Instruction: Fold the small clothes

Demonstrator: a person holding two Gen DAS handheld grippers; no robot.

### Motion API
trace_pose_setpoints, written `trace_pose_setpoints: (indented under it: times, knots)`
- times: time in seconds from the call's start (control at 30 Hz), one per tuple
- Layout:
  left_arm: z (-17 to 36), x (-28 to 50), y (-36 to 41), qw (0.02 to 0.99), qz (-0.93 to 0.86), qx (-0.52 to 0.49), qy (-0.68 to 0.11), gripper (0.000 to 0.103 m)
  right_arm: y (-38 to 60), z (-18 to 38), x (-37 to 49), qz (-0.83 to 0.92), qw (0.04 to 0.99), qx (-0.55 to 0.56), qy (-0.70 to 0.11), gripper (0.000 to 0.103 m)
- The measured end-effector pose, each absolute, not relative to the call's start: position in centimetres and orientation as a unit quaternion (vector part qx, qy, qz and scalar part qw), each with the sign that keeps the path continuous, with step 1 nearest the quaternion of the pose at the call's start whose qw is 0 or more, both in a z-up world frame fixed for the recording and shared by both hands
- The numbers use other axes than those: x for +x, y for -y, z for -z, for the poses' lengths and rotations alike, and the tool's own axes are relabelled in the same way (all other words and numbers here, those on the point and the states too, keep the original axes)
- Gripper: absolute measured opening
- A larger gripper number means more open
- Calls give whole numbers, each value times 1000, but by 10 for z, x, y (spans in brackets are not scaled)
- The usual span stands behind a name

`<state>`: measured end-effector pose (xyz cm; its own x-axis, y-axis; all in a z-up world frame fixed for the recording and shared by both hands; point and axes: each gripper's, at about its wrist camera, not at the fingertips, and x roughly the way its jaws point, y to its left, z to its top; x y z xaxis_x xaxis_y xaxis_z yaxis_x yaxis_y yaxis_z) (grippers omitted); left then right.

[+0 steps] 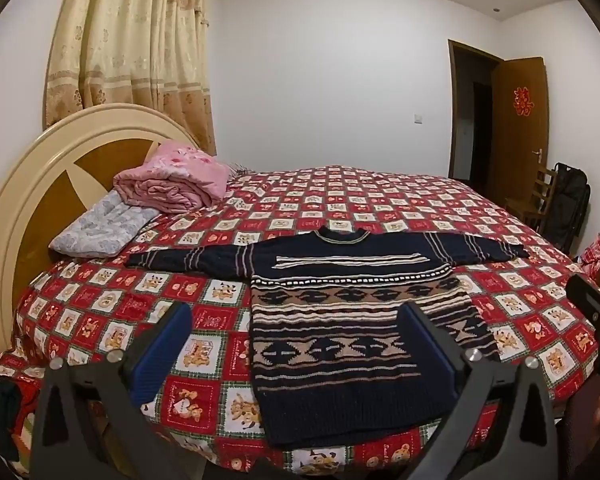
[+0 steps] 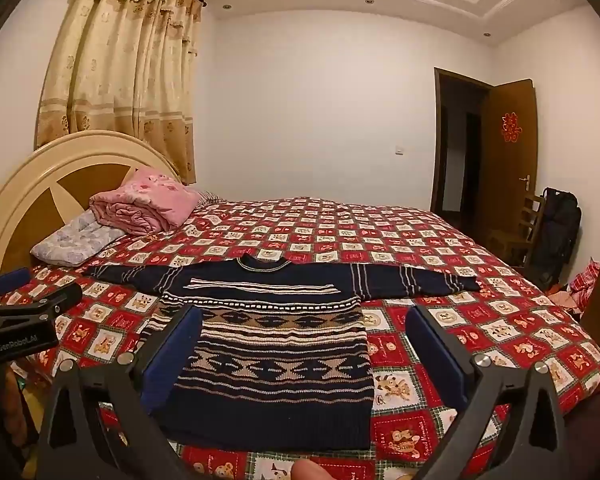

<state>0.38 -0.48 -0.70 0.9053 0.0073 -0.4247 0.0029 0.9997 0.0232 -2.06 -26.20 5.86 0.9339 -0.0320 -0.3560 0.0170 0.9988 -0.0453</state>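
A dark patterned knit sweater (image 1: 340,320) lies flat and face up on a bed (image 1: 520,312) covered in a red bear-print quilt, hem toward the near edge, both sleeves stretched straight out to the sides. The left hand-held gripper (image 1: 300,344) hangs above the sweater's hem on its left side, fingers spread wide with nothing between them. The right hand-held gripper (image 2: 304,348) hangs above the hem toward the sweater's right side, likewise spread wide and empty. Beyond the sweater's left sleeve, at the headboard (image 1: 28,184), sit a folded pink blanket (image 1: 172,180) and a grey pillow (image 1: 100,228). Folding appears not yet begun: the garment is laid out and smoothed, ready for a first fold. The next move likely calls for each gripper to travel out to a sleeve or shoulder, pinch the knit, and carry it inward over the body.
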Motion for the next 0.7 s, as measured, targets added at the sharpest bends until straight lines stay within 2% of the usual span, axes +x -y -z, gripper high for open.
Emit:
trace_pose_setpoints:
  times: [0.7]
  knots:
    - [3,2,-1,976,6,3,-216,103,258,-55,-19,12,982,-27,-184,102]
